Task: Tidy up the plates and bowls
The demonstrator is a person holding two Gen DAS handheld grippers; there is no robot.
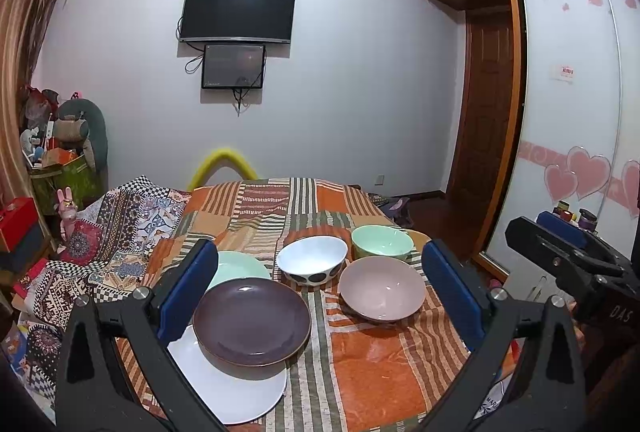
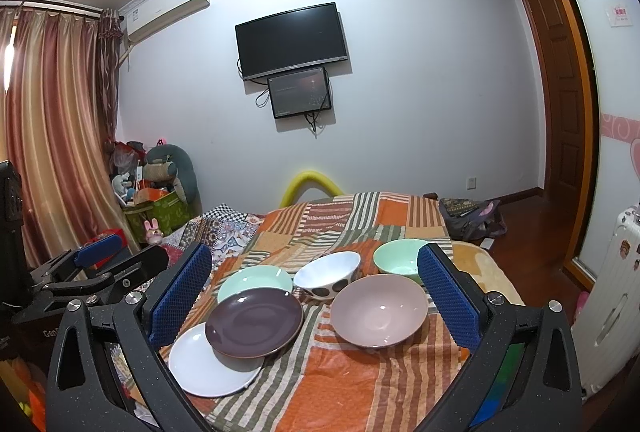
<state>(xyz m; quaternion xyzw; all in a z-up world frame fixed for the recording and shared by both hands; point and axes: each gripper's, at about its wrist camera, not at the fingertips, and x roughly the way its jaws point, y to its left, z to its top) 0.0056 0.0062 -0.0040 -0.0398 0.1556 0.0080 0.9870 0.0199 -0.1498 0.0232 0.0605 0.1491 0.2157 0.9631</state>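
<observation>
On the orange striped patchwork cloth, a dark brown round plate overlaps a white flat plate and a pale green plate. To their right sit a white spotted bowl, a mint green bowl and a pink ceramic bowl. The left gripper and right gripper both hover spread wide, holding nothing.

I see a striped orange patchwork cloth across the lower middle of both views. On the wall at centre hangs a black TV with a smaller screen just below it. An air conditioner sits upper left, curtains at far left. A wooden door stands right, a white suitcase lower right.
</observation>
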